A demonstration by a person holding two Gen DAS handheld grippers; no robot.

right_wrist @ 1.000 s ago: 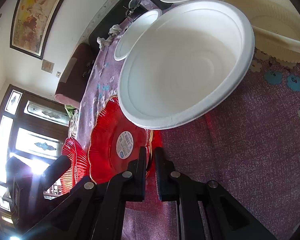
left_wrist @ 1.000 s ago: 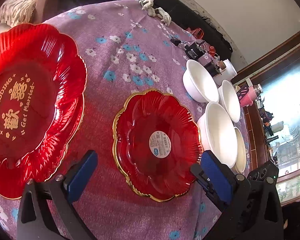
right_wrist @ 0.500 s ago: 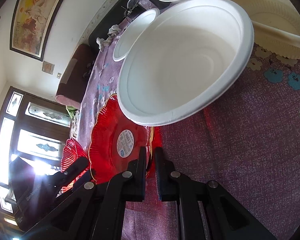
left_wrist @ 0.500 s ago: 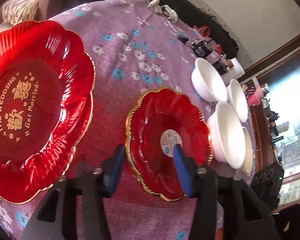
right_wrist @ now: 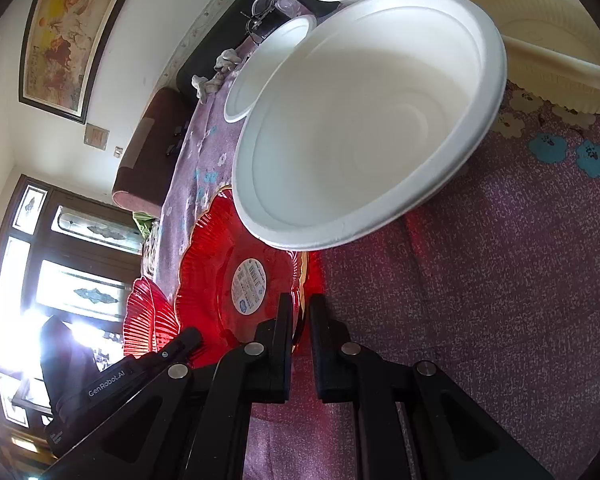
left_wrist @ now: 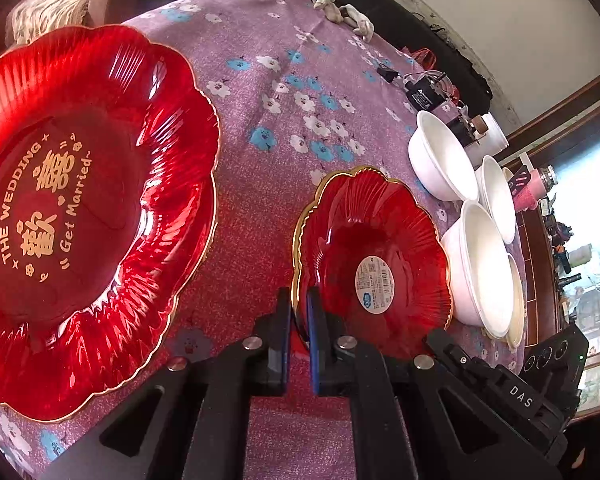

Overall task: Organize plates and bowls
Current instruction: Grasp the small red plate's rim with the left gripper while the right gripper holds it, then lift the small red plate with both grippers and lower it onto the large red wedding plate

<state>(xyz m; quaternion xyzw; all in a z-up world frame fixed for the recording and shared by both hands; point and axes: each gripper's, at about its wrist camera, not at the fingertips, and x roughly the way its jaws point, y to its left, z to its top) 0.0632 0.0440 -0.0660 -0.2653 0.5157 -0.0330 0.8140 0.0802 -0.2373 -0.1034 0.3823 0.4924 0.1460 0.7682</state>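
Observation:
A small red gold-rimmed plate [left_wrist: 364, 256] with a round sticker lies on the purple flowered tablecloth. My left gripper [left_wrist: 299, 308] is shut on its near left rim. My right gripper [right_wrist: 300, 312] is shut on the opposite rim of the same plate [right_wrist: 228, 280]. A large red wedding plate [left_wrist: 80, 208] lies to the left. Three white bowls [left_wrist: 480, 264] stand right of the small plate; the nearest fills the right wrist view [right_wrist: 364, 136]. A cream plate [right_wrist: 540, 28] lies beyond it.
A black power adapter with cables [left_wrist: 424, 94] and a white cloth [left_wrist: 340, 8] lie at the table's far side. A pink bottle [left_wrist: 528, 192] stands past the bowls. A dark sofa [right_wrist: 148, 148] is beyond the table.
My left gripper went from wide open to shut on the small red plate's rim and moved in closer. The right gripper stayed shut on the other rim.

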